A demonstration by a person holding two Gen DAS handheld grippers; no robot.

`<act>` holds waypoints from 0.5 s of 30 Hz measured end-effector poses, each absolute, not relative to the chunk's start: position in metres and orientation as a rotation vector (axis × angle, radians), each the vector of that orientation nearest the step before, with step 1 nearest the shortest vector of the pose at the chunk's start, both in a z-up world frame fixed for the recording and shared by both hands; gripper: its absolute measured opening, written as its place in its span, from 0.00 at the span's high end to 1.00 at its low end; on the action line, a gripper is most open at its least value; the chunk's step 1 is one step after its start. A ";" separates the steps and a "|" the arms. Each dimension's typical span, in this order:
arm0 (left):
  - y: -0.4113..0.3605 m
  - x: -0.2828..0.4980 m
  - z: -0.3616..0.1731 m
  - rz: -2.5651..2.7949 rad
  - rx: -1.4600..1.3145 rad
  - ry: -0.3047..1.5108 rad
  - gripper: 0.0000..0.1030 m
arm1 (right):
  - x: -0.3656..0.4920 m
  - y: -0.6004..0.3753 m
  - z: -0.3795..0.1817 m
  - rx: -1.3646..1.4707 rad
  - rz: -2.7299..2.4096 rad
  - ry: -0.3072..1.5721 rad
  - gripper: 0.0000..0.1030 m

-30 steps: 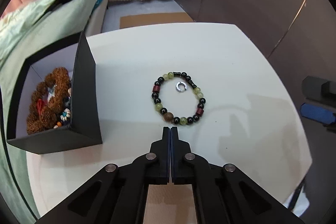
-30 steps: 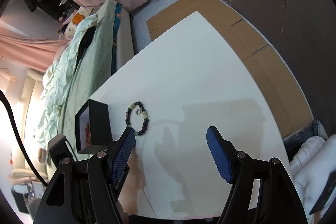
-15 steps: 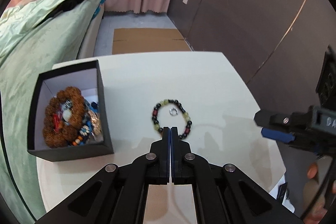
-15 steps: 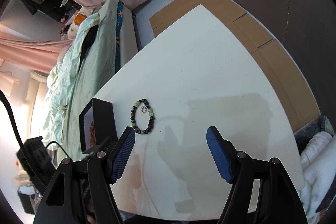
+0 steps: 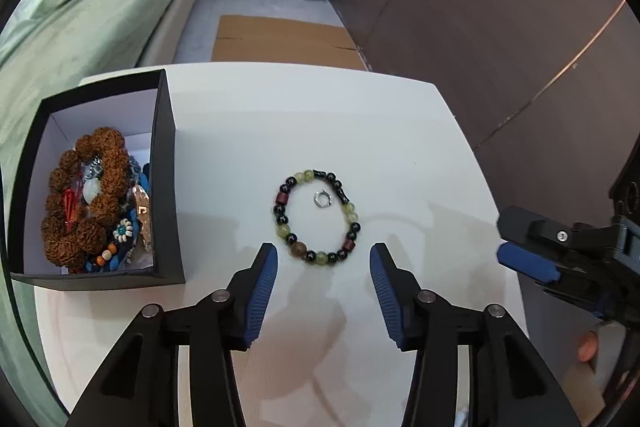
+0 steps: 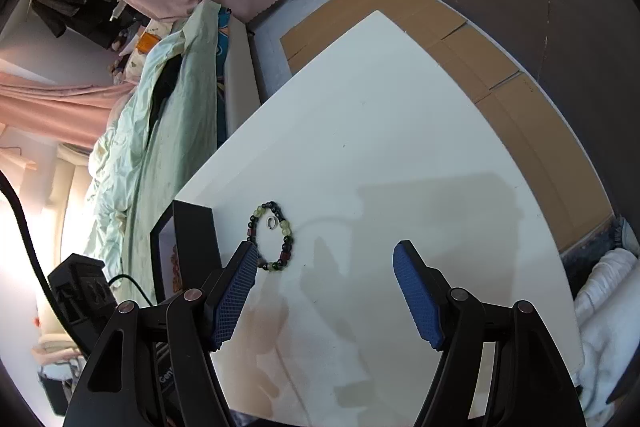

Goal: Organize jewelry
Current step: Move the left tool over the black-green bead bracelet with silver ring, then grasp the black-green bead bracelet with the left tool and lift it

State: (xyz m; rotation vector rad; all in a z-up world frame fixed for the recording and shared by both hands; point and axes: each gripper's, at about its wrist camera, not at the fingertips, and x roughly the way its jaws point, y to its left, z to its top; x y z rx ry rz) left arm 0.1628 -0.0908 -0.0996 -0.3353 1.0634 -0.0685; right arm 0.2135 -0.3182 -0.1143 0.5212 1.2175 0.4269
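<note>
A beaded bracelet of green, black and dark red beads lies flat on the white table. A small silver ring rests inside its loop. My left gripper hovers just in front of the bracelet, its jaws opening with nothing between them. A black box at the left holds brown bead strings and other jewelry. In the right wrist view the bracelet and ring lie beyond my right gripper, which stands open and empty over the table.
The right gripper's body shows at the right edge of the left wrist view. A bed with a pale green cover runs along the table's left side. Flat cardboard lies on the floor beyond the far table edge.
My left gripper's jaws have parted from fully shut to well apart. The left view has pulled back and risen, so the box's inside shows. The right gripper has barely moved.
</note>
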 end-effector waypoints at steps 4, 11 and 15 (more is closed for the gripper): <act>-0.092 0.166 -0.108 -0.022 -0.330 1.072 0.52 | 0.215 -0.322 -0.112 0.526 0.430 1.213 0.31; -0.097 0.172 -0.126 0.120 -0.273 1.038 0.72 | 0.215 -0.331 -0.110 0.547 0.429 1.205 0.31; -0.101 0.176 -0.131 0.163 -0.249 1.011 0.72 | 0.214 -0.332 -0.110 0.547 0.430 1.205 0.31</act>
